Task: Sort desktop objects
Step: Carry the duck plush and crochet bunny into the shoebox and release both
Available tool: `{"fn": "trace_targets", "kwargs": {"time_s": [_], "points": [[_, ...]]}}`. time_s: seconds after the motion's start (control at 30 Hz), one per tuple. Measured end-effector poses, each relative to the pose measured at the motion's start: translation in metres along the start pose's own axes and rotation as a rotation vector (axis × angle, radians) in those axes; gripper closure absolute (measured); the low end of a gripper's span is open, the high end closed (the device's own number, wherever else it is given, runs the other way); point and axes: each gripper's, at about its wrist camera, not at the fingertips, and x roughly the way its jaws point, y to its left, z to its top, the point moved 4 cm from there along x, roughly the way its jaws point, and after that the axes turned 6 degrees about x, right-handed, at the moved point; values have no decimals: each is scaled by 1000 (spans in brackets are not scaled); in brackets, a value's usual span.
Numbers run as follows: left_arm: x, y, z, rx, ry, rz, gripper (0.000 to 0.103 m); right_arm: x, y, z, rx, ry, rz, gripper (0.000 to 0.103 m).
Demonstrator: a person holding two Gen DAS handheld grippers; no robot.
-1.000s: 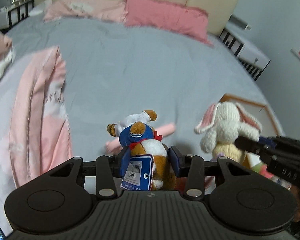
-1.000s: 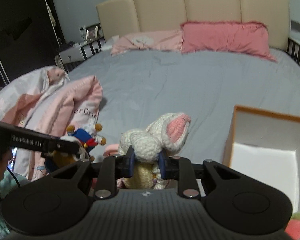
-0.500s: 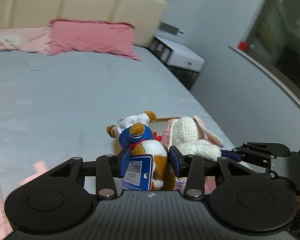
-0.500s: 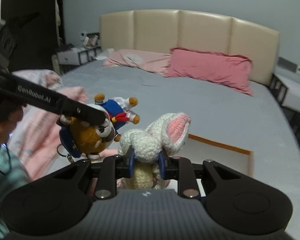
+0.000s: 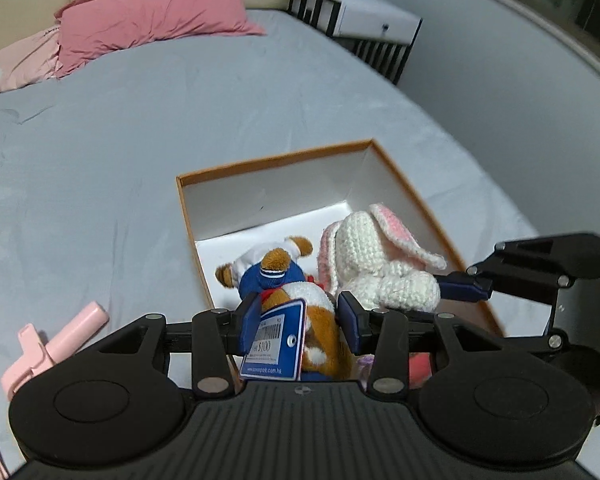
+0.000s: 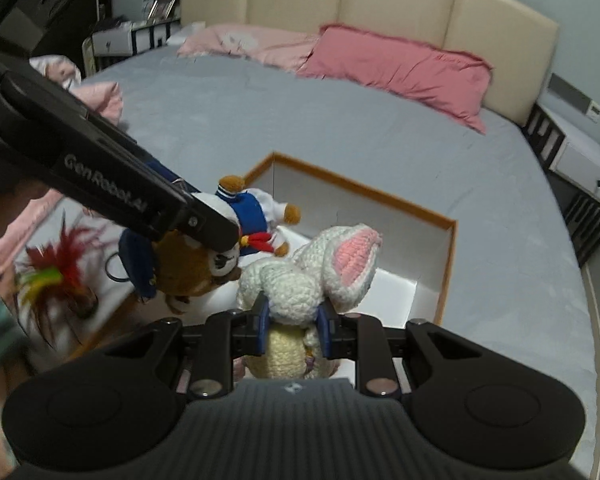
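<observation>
Above the box (image 5: pixel 396 184), bear (image 5: pixel 296 300) and rabbit (image 6: pixel 300 292) (each clamped in closed jaws) should be lowered before release.

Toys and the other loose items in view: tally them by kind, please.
Plush toys: 2, bear and bunny
Boxes: 1
Pink clips: 1
Feather toys: 1
Pillows: 2, dark pink and pale pink
Total: 7
</observation>
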Motion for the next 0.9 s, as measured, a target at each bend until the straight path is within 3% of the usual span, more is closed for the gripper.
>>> {"fn": "trace_targets", "kwargs": {"time_s": [0.27,0.43,0.7,0.9], "points": [[36,-21,0,118,49,71,56,37,-9,-12,-18,95,42,79],[59,-26,-6,147,123,73,56,46,-19,-18,33,125,77,79],[64,-20,-19,157,166,102,54,65,-11,-24,22,166,144,78],[61,-19,-20,178,168,108,54,69,-5,-25,-5,179,147,78]]}}
